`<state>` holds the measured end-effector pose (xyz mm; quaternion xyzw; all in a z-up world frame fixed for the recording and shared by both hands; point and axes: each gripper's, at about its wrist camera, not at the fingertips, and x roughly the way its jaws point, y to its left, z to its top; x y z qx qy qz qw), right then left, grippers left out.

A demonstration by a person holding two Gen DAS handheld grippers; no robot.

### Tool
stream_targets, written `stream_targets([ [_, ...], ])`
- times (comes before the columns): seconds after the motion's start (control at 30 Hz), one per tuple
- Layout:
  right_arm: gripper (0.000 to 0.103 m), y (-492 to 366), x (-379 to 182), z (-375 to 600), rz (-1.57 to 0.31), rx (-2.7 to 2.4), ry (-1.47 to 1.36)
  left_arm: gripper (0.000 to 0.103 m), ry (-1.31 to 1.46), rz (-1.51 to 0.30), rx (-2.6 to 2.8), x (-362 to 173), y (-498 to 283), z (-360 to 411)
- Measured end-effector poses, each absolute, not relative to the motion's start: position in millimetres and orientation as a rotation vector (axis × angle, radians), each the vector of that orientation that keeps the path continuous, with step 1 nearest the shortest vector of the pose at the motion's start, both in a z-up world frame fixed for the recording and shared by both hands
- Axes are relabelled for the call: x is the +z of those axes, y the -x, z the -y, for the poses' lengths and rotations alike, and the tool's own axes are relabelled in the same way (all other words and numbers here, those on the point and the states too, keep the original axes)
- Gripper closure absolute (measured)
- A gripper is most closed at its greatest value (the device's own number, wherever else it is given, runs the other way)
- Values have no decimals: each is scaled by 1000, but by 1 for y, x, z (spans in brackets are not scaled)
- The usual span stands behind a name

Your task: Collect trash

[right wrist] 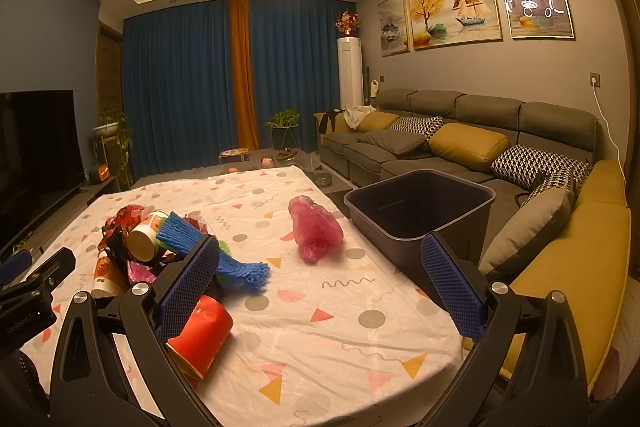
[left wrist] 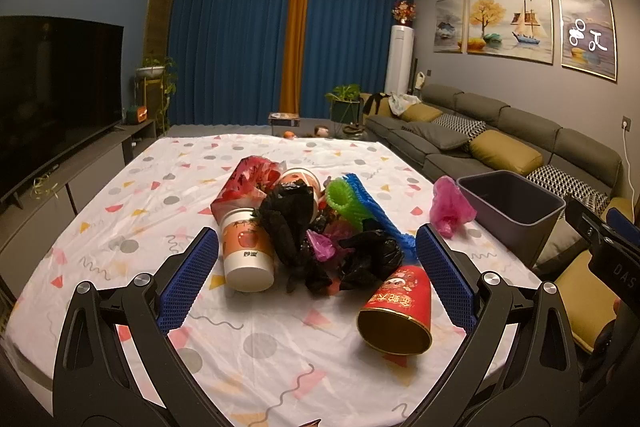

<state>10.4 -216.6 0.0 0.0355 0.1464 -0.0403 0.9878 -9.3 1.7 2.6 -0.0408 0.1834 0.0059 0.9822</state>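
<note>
Nothing's been grabbed yet: both the left gripper (left wrist: 316,259) and right gripper (right wrist: 320,267) are held with jaws spread wide and empty. The trash pile (left wrist: 304,223) is heaped mid-table (right wrist: 312,343), left of the grey bin (right wrist: 420,215); a pink bag (right wrist: 316,229) is lying just beside the bin. Probably best if the tipped red cup (left wrist: 396,311), farthest from the bin, gets pinched across its wall, not its rim.

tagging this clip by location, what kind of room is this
Most likely a home living room: a long grey sofa with cushions, a large TV on a low stand, and floor-length blue curtains. The trash sits on a cloth-covered table.
</note>
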Motion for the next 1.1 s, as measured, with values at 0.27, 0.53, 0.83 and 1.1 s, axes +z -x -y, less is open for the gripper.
stream_targets([
  [0.27, 5, -11, -1, 217, -294, -79, -72, 6, 83, -368, 12, 3, 10, -1],
  [0.53, 5, -16, -5, 217, -295, -65, -68, 6, 88, -374, 21, -3, 8, -2],
  [0.83, 5, -32, -18, 207, -311, 2, -56, 6, 108, -406, 41, -20, -8, -20],
  [1.1, 5, -57, -25, 184, -337, 139, -65, 7, 127, -415, 78, -30, -26, -36],
])
